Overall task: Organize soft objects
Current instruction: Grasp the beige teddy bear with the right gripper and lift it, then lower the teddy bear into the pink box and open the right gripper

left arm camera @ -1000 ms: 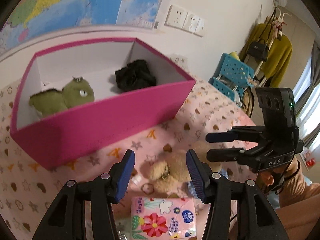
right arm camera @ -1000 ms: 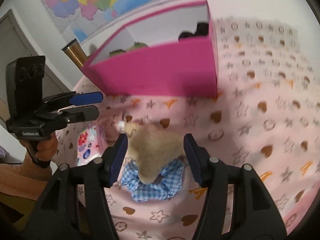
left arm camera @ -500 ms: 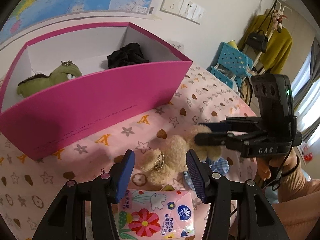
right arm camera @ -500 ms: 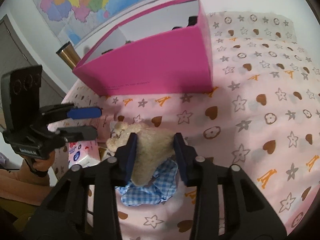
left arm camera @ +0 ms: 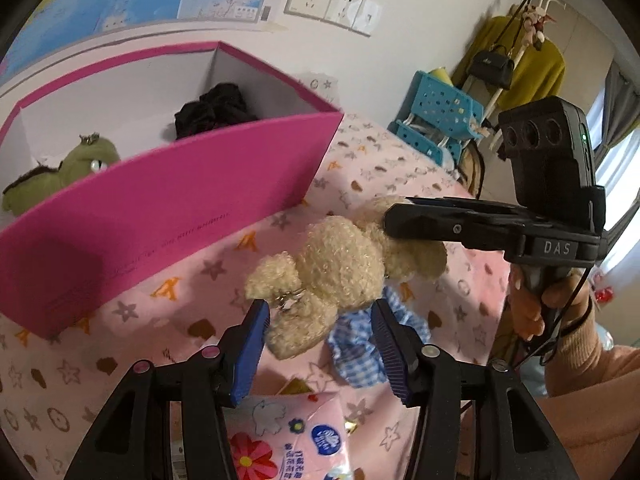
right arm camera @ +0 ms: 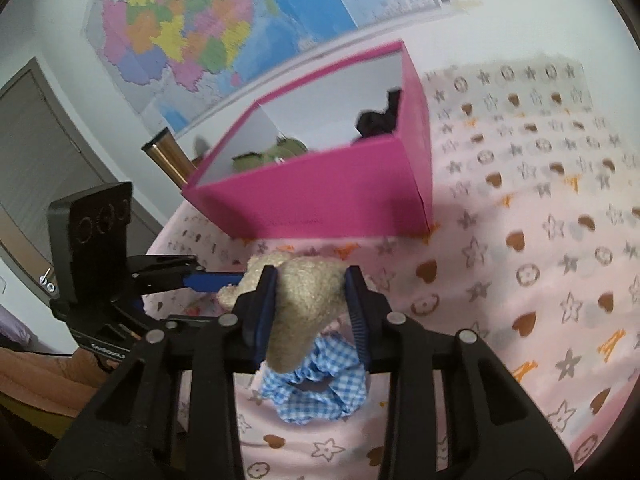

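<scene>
My right gripper point(right arm camera: 310, 280) is shut on a beige plush bear point(right arm camera: 304, 316) and holds it lifted above the pink cloth; the bear also shows in the left wrist view point(left arm camera: 340, 264), with the right gripper point(left arm camera: 400, 220) clamped on its body. My left gripper point(left arm camera: 320, 320) is open and empty, its fingers either side of the bear's head. A blue checked scrunchie point(right arm camera: 316, 388) lies on the cloth under the bear. The pink box point(left arm camera: 168, 200) holds a green plush point(left arm camera: 60, 172) and a black soft item point(left arm camera: 212, 112).
A flowered tissue pack point(left arm camera: 288, 436) lies on the cloth below my left gripper. A gold cylinder point(right arm camera: 168, 156) stands left of the box. A blue crate point(left arm camera: 440, 116) and a coat rack point(left arm camera: 516, 48) stand beyond the table's right edge.
My right gripper closed on the bear and lifted it off the scrunchie, up toward the box. My left gripper stayed open and moved a little closer to the bear.
</scene>
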`<state>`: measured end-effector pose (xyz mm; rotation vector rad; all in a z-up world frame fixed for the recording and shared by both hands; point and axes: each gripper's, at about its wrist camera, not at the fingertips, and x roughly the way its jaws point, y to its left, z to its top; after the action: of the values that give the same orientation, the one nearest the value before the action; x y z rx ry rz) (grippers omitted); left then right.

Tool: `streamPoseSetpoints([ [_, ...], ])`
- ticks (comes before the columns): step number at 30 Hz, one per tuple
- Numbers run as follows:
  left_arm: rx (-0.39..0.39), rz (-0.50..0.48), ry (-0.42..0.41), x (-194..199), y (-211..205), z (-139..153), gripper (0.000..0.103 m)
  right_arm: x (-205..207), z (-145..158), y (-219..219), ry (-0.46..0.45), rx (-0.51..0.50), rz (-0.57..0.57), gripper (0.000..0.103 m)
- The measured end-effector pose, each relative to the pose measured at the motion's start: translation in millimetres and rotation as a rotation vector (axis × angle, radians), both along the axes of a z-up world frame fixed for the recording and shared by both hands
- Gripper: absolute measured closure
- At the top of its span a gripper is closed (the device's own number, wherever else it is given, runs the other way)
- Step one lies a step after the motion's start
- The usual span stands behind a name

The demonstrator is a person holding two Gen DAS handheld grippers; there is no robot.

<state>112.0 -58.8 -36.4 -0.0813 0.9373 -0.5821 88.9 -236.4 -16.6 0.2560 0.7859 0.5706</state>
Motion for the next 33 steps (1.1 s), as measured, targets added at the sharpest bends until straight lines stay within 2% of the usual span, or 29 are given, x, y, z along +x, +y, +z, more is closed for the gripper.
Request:
streamPoseSetpoints([
  [2,-0.013,0.0,-0.008,1,0,6,0.057,1,13,2,-0.04,-0.006,0.006,0.066],
  [8,-0.034,0.017,-0.089,5,4,39,0.057,17,49,6,-0.143,-0.005,0.022,0.066],
  [14,0.011,0.052,-0.159,24,7,67,0.057,53,70,13,-0.203,-0.021,0.032,0.066],
  [19,0.011,0.076,-0.135,57,14,73,0.058,89,67,16,-0.18,-0.032,0.024,0.066],
  [26,0.034,0.121,-0.078,90,19,59,0.058,122,46,16,-0.112,-0.057,0.014,0.065],
  [29,0.054,0.131,-0.054,101,20,49,0.059,128,39,16,-0.097,-0.096,0.003,0.061],
  [33,0.071,0.158,-0.035,110,24,42,0.058,131,34,13,-0.099,-0.147,-0.049,0.061],
])
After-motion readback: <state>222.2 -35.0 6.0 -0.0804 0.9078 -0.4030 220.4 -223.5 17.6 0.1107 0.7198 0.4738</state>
